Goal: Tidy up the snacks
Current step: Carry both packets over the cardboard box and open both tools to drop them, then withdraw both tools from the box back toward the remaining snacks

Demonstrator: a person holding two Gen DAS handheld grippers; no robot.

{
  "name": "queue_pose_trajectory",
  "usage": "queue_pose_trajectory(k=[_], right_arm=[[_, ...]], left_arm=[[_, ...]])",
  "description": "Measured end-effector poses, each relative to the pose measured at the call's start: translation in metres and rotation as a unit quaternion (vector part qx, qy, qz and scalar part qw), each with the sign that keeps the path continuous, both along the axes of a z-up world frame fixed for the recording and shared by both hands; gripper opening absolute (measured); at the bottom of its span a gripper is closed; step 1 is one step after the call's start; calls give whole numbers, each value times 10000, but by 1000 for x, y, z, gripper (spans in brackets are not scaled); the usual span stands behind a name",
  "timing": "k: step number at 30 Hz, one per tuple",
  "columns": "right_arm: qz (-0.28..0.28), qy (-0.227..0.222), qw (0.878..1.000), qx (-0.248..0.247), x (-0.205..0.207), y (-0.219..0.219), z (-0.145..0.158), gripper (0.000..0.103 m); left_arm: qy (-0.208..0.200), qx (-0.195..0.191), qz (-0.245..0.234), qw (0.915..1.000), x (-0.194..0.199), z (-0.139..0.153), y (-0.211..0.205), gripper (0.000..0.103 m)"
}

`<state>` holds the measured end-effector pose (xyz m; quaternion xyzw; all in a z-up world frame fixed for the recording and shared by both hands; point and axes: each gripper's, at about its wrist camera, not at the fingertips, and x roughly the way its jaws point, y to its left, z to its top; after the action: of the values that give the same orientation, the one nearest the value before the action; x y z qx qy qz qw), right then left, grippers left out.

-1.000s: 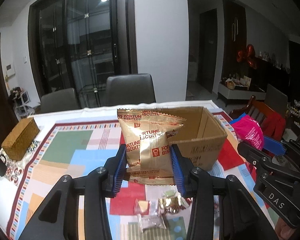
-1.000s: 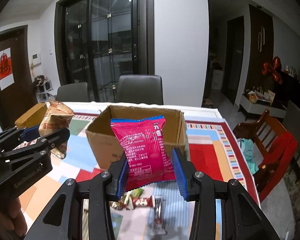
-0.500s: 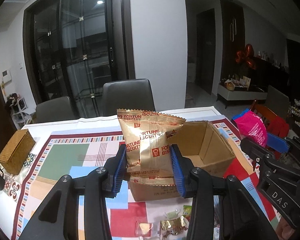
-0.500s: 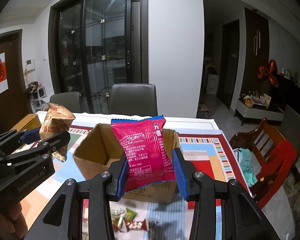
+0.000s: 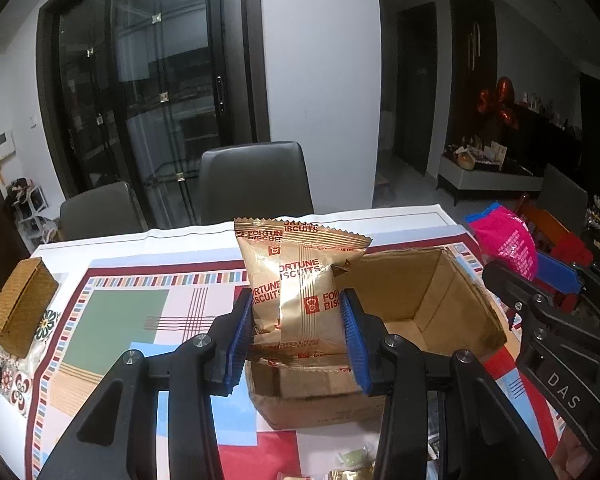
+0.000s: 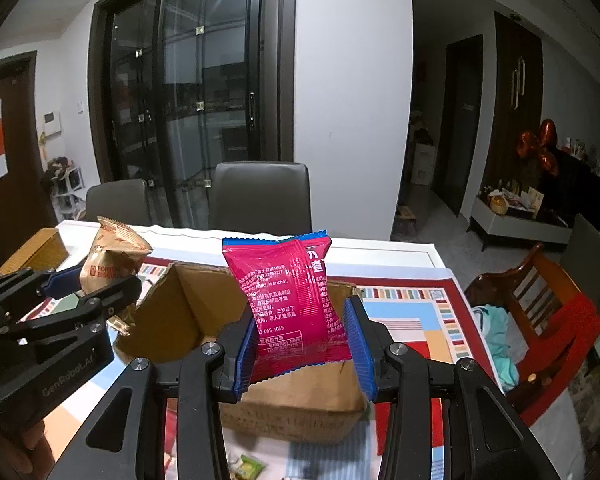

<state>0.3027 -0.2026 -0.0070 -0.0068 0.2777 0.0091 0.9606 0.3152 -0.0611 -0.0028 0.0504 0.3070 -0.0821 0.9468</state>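
My left gripper (image 5: 296,332) is shut on a gold Fortune Biscuits packet (image 5: 300,284) and holds it upright over the near left edge of an open cardboard box (image 5: 432,312). My right gripper (image 6: 302,340) is shut on a pink snack packet (image 6: 294,300) above the near wall of the same box (image 6: 180,312). The left gripper with the gold packet (image 6: 112,264) shows at the left of the right wrist view. The pink packet (image 5: 508,244) shows at the right of the left wrist view. The box interior that shows looks bare.
The box stands on a table with a colourful patterned cloth (image 5: 128,312). Small wrapped sweets (image 6: 248,466) lie on the cloth in front of the box. A woven box (image 5: 20,312) sits at the far left. Dark chairs (image 5: 256,184) stand behind the table; a wooden chair (image 6: 540,304) at the right.
Both grippers have risen and moved forward with their packets. The box now lies lower and closer in both views, and the loose sweets have slid to the bottom edge.
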Motion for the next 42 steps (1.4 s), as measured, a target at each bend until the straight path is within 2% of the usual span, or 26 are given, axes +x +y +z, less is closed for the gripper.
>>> queue_pose_trajectory(k=[9, 10, 11, 12, 13, 14, 17, 28, 42], right_arm=[[-13, 161, 9999, 11, 24, -1, -12, 43], [-11, 172, 9999, 1, 26, -1, -12, 43], [6, 194, 9998, -6, 28, -1, -13, 45], [20, 220, 9998, -11, 30, -2, -15, 50], [-17, 233, 9997, -22, 31, -2, -15, 64], [-94, 202, 9997, -27, 29, -3, -15, 72], [-171, 130, 9998, -26, 26, -5, -14, 83], [-259, -40, 9996, -58, 8, -5, 0, 83], [-317, -113, 9994, -20, -26, -6, 8, 83]], left_arm=[[131, 28, -77, 9999, 19, -9, -7, 45], [117, 47, -72, 9999, 21, -9, -6, 54], [98, 67, -62, 9999, 20, -9, -6, 69], [65, 95, -31, 9999, 19, -8, -6, 75], [19, 117, 1, 9999, 18, -7, -6, 80], [-19, 130, 31, 9999, 16, -7, -5, 80], [5, 108, 116, 9999, 14, -6, 1, 83], [-137, 211, 291, 9993, -6, 3, 10, 89], [-197, 239, 339, 9989, -42, 5, 13, 91]])
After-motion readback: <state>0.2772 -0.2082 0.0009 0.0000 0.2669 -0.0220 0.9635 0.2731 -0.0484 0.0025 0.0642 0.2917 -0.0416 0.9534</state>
